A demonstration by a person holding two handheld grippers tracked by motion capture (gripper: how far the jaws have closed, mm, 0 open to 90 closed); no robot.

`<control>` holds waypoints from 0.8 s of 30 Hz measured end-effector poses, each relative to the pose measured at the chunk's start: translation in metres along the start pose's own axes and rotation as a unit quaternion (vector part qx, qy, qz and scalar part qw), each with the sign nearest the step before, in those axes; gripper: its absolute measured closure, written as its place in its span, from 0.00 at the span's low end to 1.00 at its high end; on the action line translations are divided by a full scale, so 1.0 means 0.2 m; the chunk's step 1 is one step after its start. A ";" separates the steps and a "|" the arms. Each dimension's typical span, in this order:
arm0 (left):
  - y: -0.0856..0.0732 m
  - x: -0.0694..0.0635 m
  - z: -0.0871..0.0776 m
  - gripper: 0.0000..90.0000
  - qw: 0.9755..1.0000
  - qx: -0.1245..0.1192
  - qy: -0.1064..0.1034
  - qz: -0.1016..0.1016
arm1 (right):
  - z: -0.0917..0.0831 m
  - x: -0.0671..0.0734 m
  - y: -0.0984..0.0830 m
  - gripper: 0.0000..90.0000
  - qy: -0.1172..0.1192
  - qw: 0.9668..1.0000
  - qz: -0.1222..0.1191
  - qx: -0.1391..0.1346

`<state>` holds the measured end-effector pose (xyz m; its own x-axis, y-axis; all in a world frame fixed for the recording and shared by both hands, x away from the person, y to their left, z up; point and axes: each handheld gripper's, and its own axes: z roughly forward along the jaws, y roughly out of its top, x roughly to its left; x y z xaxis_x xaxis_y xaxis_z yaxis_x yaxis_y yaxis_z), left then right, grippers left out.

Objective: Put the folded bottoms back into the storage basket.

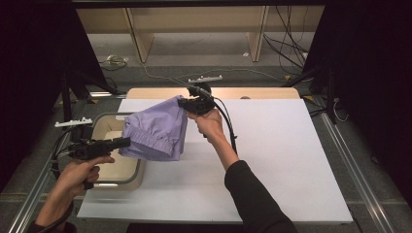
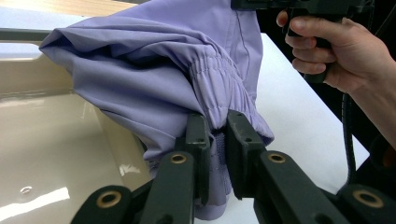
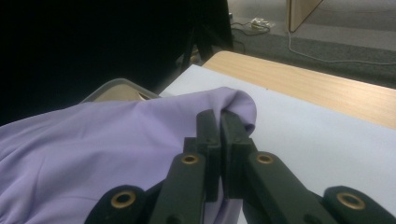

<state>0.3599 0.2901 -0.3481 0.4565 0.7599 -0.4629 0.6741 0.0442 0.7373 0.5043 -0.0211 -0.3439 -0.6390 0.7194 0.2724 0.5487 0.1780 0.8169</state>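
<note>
No readable text or labels

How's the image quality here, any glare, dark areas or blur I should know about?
High view: dark at both sides, white table sheet evenly lit. Left gripper view: glare streaks on the glossy beige plastic tub, lilac elastic-waist garment sharp. Right gripper view: upper left almost black, nearest black gripper parts slightly soft.

A lilac garment (image 1: 155, 132) hangs stretched between two claws above the white counter (image 1: 272, 145). The left claw (image 1: 125, 141) pinches its lower edge over a beige tub (image 1: 127, 175), while the right claw (image 1: 183, 103) clamps its upper corner, farther back.
</note>
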 end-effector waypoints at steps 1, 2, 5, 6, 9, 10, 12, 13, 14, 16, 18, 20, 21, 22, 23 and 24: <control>0.00 0.00 0.00 0.89 1.000 0.000 0.001 -0.001 | 0.01 0.01 0.00 0.98 0.000 1.000 -0.001 0.000; 0.00 0.01 -0.01 0.89 1.000 0.001 0.001 -0.002 | 0.01 0.01 0.01 0.98 0.000 1.000 -0.002 0.000; 0.00 0.03 -0.02 0.89 1.000 0.000 0.002 -0.004 | 0.03 0.04 0.02 0.98 0.001 1.000 -0.004 0.002; 0.00 0.03 -0.02 0.89 1.000 -0.001 0.002 -0.004 | 0.04 0.04 0.02 0.98 0.001 1.000 -0.004 0.002; 0.01 0.04 -0.04 0.89 1.000 -0.001 0.004 -0.005 | 0.05 0.05 0.03 0.98 0.001 1.000 -0.006 0.003; 0.01 0.05 -0.04 0.89 1.000 -0.001 0.004 -0.005 | 0.05 0.06 0.03 0.98 0.001 1.000 -0.006 0.003; 0.01 0.06 -0.05 0.89 1.000 -0.002 0.005 -0.007 | 0.06 0.07 0.04 0.98 0.001 1.000 -0.006 0.004; 0.01 0.06 -0.06 0.89 1.000 -0.002 0.006 -0.008 | 0.07 0.07 0.04 0.98 0.001 1.000 -0.006 0.006; 0.01 0.07 -0.06 0.89 1.000 -0.001 0.007 -0.008 | 0.07 0.08 0.04 0.98 0.001 1.000 -0.008 0.006; 0.01 0.08 -0.07 0.89 1.000 -0.001 0.008 -0.009 | 0.08 0.09 0.04 0.98 0.002 1.000 -0.008 0.007; 0.01 0.09 -0.08 0.89 1.000 -0.001 0.009 -0.010 | 0.09 0.09 0.05 0.98 0.002 1.000 -0.009 0.007; 0.01 0.09 -0.09 0.89 1.000 -0.003 0.009 -0.012 | 0.10 0.11 0.05 0.98 0.002 1.000 -0.011 0.008; 0.01 0.09 -0.09 0.89 1.000 -0.001 0.008 -0.012 | 0.11 0.11 0.05 0.98 0.002 1.000 -0.011 0.008; 0.01 0.10 -0.10 0.89 1.000 0.000 0.008 -0.011 | 0.11 0.12 0.06 0.98 0.003 1.000 -0.012 0.009; 0.01 0.10 -0.10 0.89 1.000 0.000 0.008 -0.011 | 0.12 0.12 0.06 0.98 0.003 1.000 -0.013 0.010; 0.02 0.10 -0.10 0.89 1.000 0.001 0.009 -0.011 | 0.12 0.13 0.06 0.98 0.003 1.000 -0.014 0.011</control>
<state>0.3595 0.3192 -0.3452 0.4308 0.7708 -0.4694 0.6851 0.0592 0.7260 0.5075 0.0153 -0.3400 -0.6571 0.7103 0.2525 0.5422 0.2127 0.8129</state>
